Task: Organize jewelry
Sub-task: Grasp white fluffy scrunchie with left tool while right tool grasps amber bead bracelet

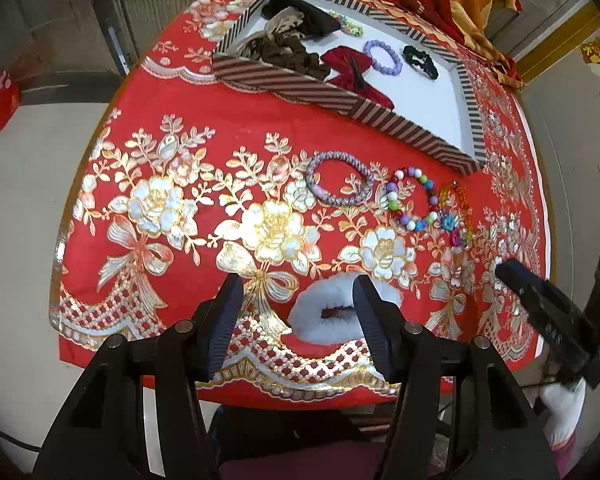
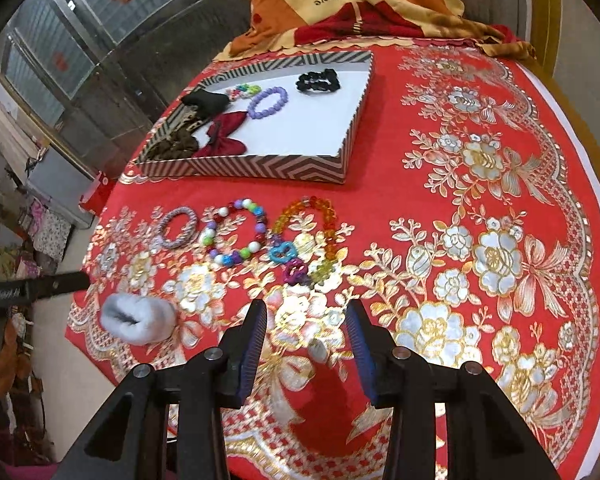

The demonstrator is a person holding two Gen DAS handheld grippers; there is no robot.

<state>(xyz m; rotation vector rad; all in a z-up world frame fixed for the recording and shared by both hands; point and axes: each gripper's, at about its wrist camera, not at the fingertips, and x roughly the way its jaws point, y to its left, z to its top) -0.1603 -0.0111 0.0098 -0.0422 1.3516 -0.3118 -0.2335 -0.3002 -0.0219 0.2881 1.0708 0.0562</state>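
A striped box [image 1: 284, 84] [image 2: 260, 168] with a white floor holds a red bow [image 1: 350, 66], a purple bead bracelet [image 1: 384, 58], a black scrunchie [image 1: 420, 60] and several other hair pieces. In front of it on the red cloth lie a lilac braided bracelet [image 1: 340, 178] [image 2: 178, 228], a multicoloured bead bracelet [image 1: 412, 198] [image 2: 236, 236] and an orange bead necklace [image 1: 458, 208] [image 2: 308, 236]. A white fluffy scrunchie [image 1: 332, 312] [image 2: 138, 320] lies at the near edge. My left gripper [image 1: 298, 292] is open just above the white scrunchie. My right gripper [image 2: 306, 320] is open and empty, short of the necklace.
The round table's red and gold cloth [image 2: 480, 240] spreads wide to the right. A folded orange and red blanket [image 2: 360, 4] lies behind the box. The table edge runs close under both grippers. The right gripper shows at the right in the left wrist view [image 1: 548, 312].
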